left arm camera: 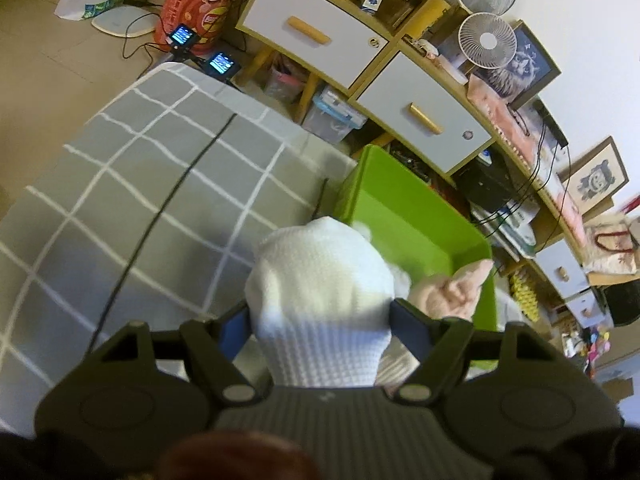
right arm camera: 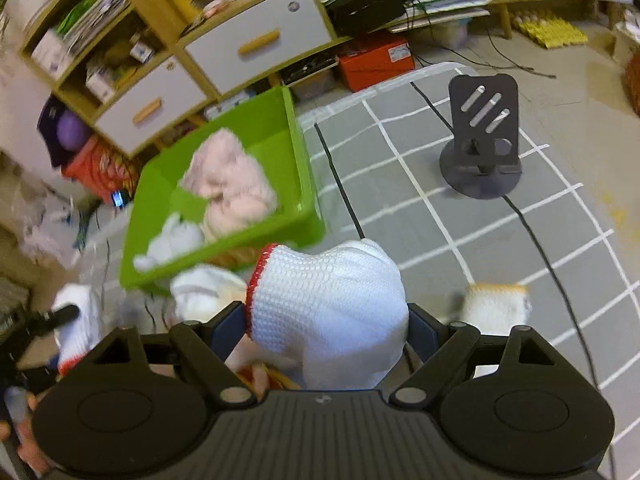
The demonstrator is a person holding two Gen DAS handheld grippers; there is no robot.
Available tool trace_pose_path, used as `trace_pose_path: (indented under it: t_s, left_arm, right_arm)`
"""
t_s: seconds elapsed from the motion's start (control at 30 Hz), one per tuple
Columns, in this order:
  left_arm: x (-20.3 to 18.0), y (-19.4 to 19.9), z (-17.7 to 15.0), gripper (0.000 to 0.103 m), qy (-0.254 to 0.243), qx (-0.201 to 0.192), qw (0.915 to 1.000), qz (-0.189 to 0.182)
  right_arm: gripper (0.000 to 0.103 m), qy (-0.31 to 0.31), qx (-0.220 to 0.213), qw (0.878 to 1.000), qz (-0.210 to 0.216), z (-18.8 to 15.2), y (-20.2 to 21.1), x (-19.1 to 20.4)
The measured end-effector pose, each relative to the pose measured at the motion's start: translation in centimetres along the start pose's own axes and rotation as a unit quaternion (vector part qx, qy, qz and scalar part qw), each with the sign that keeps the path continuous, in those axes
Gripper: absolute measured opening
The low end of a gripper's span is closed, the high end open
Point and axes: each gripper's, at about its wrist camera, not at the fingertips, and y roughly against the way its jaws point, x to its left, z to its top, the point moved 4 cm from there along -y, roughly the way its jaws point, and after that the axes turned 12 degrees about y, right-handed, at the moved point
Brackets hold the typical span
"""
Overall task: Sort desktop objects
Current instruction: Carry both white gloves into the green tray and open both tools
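My left gripper (left arm camera: 320, 316) is shut on a white knitted cloth (left arm camera: 320, 288) and holds it at the near edge of a green bin (left arm camera: 404, 204). A pink fluffy cloth (left arm camera: 452, 288) lies in the bin just to its right. My right gripper (right arm camera: 326, 320) is shut on a white knitted glove with a red cuff (right arm camera: 328, 304), held above the table near the green bin (right arm camera: 300, 160). That bin holds a pink cloth (right arm camera: 228, 180) and a white cloth (right arm camera: 172, 240). A white and orange cloth (right arm camera: 496, 300) lies on the table to the right.
The table has a grey checked cover (left arm camera: 140, 184) with a black cable (left arm camera: 160, 216) across it. A dark phone stand (right arm camera: 482, 140) stands at the far right. Shelves with white drawers (left arm camera: 424, 120) run behind the table. The left gripper's body (right arm camera: 36, 328) shows at the left.
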Motion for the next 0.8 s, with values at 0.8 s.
trace_pose_path:
  t_s: [0.8]
  left_arm:
    - [-8.7, -9.5, 4.1, 0.075, -0.033, 0.022, 0.9991, -0.012]
  right_arm:
    - [0.085, -0.005, -0.061, 0.998, 0.013, 12.7, -6.5, 4.5]
